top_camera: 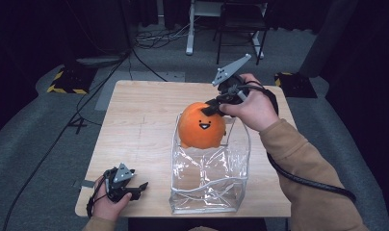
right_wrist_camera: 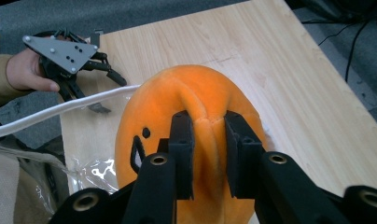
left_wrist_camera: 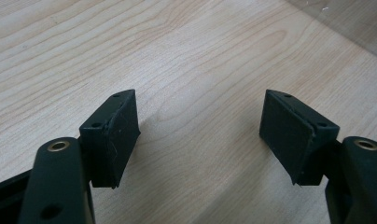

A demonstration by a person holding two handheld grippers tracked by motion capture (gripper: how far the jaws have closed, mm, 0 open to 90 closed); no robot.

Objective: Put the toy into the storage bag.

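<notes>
R gripper [top_camera: 213, 109]: jaws closed most of the way, pinching a fold of plush on top of the orange plush toy [top_camera: 201, 126]. In the right gripper view both pads [right_wrist_camera: 183, 154] press into a raised ridge of the fabric, bunched between them. Toy hangs from that grip, its lower part in the open mouth at the far end of the clear plastic bag [top_camera: 208, 180], most of it above the rim. Bag stands on the wooden table [top_camera: 135, 125], near-right of centre, white-edged rim visible.

L gripper [top_camera: 135, 188]: jaws wide open, nothing between them. In the left gripper view the pads [left_wrist_camera: 117, 135] hover just over bare tabletop; can't tell if touching. It sits at the near-left table edge, well apart from the bag and toy.

Writing/labels: none readable. Toy has a black stitched face, two eyes and a smiling mouth, facing the near side. No brand marks seen on bag or grippers.
</notes>
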